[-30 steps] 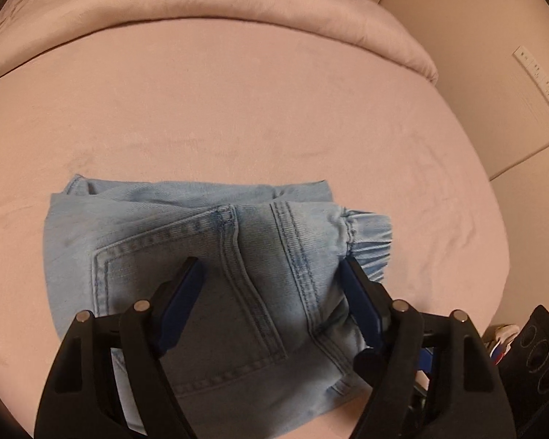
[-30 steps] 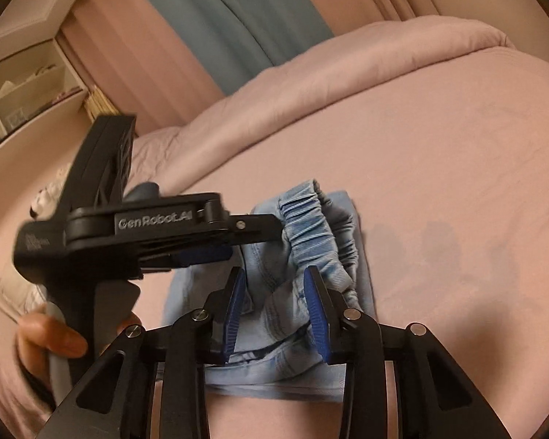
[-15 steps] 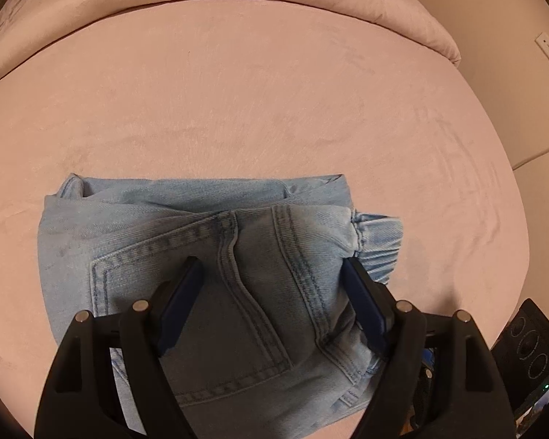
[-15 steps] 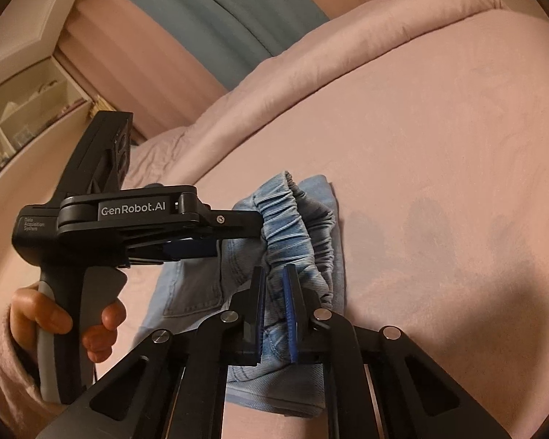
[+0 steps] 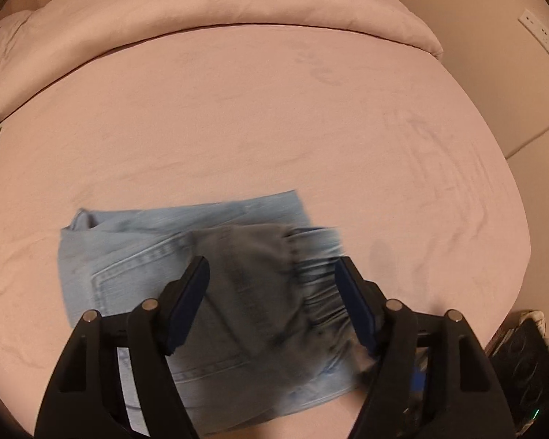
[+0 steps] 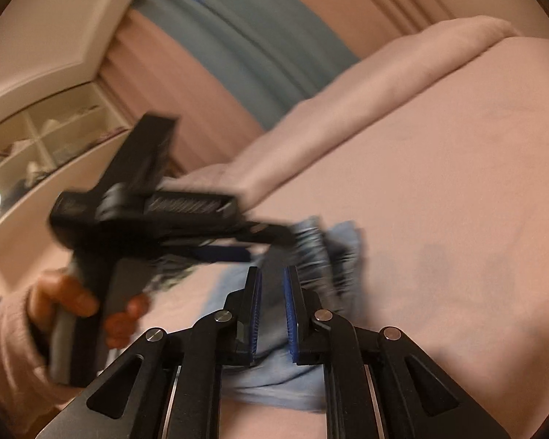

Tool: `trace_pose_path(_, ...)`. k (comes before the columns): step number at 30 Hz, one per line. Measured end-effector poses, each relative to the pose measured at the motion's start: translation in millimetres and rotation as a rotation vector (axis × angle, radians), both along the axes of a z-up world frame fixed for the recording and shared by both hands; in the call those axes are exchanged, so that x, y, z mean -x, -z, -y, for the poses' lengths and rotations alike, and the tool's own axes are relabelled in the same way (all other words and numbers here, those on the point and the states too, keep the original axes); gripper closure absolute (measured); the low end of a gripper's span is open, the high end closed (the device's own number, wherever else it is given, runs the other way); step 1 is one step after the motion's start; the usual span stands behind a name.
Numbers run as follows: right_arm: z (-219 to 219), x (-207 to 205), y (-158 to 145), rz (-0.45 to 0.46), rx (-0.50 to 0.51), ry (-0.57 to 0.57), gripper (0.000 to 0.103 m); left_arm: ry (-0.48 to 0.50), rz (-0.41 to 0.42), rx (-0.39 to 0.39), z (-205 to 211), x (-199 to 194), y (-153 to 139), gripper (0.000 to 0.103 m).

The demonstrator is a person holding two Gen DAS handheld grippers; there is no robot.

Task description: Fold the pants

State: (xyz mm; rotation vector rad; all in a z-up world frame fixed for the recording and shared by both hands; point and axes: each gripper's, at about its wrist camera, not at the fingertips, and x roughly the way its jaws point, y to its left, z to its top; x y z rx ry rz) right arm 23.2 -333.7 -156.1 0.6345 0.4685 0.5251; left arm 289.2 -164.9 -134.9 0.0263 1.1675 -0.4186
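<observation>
Your left gripper (image 5: 271, 303) stands wide open over the folded pants (image 5: 135, 256), gripping nothing. Your right gripper (image 6: 272, 311) is narrowed around a raised fold at the elastic waistband (image 6: 311, 252). The pants lie on the pink bed (image 5: 274, 109), its duvet (image 5: 238, 3) beyond.

Wide bare bed (image 5: 274, 117) lies beyond and right of the folded pants (image 5: 135, 256), the rolled duvet (image 5: 238, 3) walls off the far edge, and the left gripper (image 6: 238, 245) crowds the pants' left side.
</observation>
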Motion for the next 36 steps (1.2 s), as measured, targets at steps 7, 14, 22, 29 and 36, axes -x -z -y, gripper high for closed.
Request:
trace_pose_path(7,-39,-13,23,-0.137,0.09,-0.114,0.09,0.014,-0.041,-0.07,23,-10,28,0.027)
trace_pose_path(14,-38,-18,24,-0.146,0.077,-0.123,0.09,0.015,-0.04,-0.119,33,-14,40,0.016)
trace_pose_path(22,-30,4,2,-0.017,0.036,-0.07,0.076,-0.076,0.048,0.051,-29,11,3,0.025)
trace_pose_path(29,-41,-3,-13,-0.019,0.091,0.022,0.073,-0.097,0.076,0.178,-75,43,1,0.026)
trace_pose_path(36,-59,-8,-28,-0.036,0.202,0.043,0.073,-0.081,0.137,0.249,-83,59,-5,0.028)
